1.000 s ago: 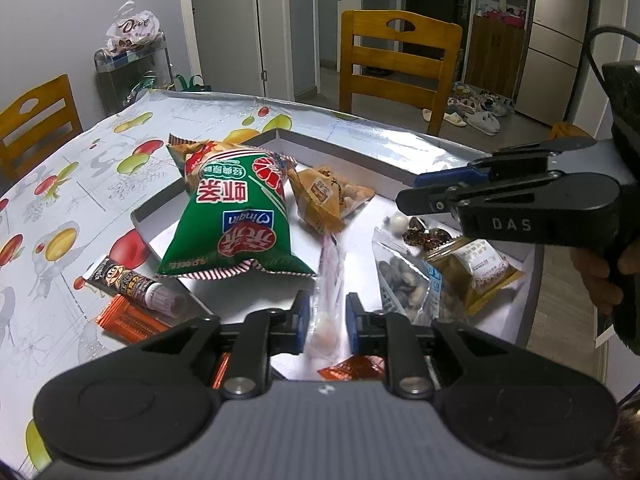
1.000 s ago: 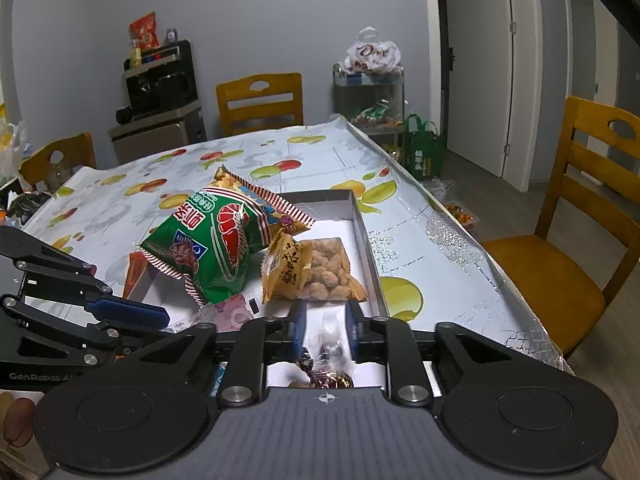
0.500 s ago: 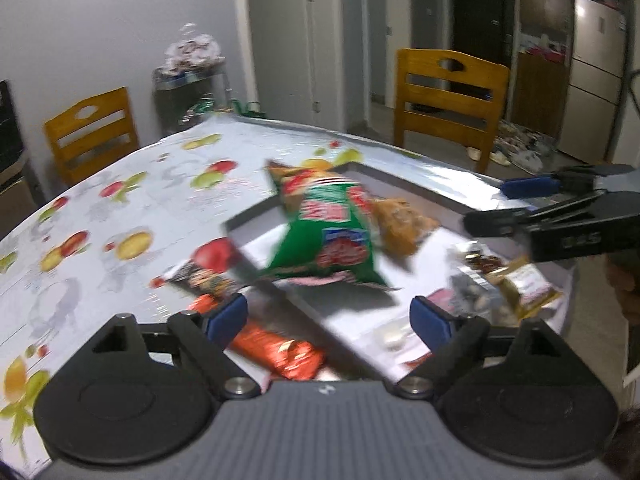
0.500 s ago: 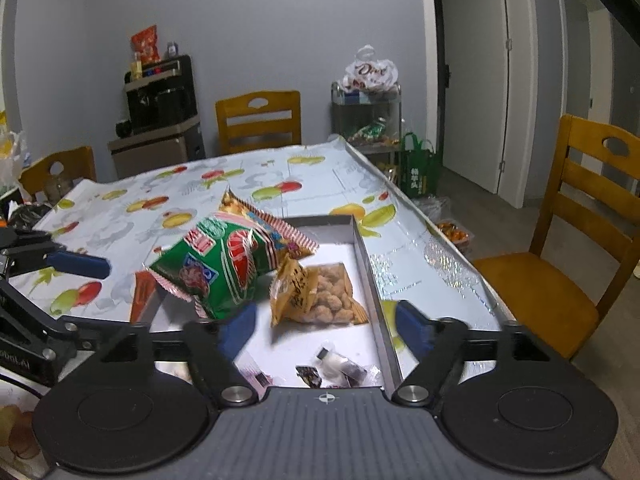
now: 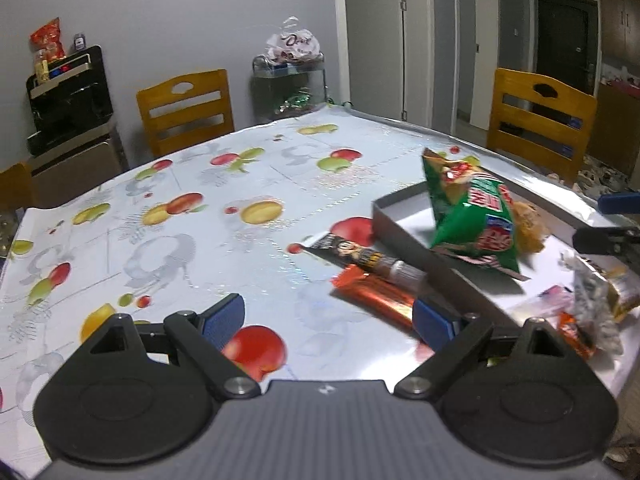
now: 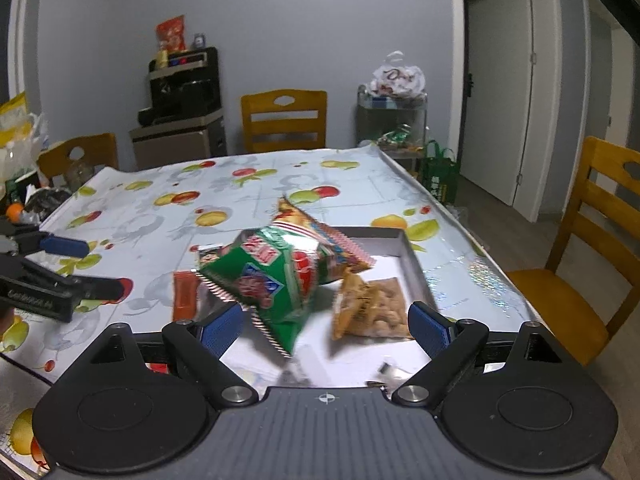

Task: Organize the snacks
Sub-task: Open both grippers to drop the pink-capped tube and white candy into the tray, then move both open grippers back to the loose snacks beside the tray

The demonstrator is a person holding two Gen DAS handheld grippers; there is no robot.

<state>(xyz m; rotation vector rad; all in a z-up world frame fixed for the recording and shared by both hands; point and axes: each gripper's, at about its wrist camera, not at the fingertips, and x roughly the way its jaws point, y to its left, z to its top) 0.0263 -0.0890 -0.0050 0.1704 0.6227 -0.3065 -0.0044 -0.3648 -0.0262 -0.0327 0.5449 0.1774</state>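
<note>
A: While the left gripper (image 5: 328, 320) is hanging empty and the right gripper's (image 6: 325, 330) jaws are opening with nothing between them, where are the snacks lying?
B: Green bag (image 6: 280, 276) in the tray (image 5: 404, 226); orange bar (image 5: 376, 298) on the table by the tray's near-left edge. I'm advising centring it between the pads before closing

- Tongs: two, left tongs (image 5: 328, 316) and right tongs (image 6: 324, 322), both spread wide, nothing between the pads.
- Tray (image 6: 416, 268): one, grey, on the desk (image 5: 160, 240).
- Green chip bag (image 6: 276, 276): one, in the tray.
- Yellow nut packet (image 6: 372, 308): one, at 3 o'clock of the green bag.
- Orange bar (image 5: 376, 296): one, on the desk outside the tray.
- Dark stick packet (image 5: 360, 258): one, touching the orange bar.
- Wooden chairs: four across both views.
</note>
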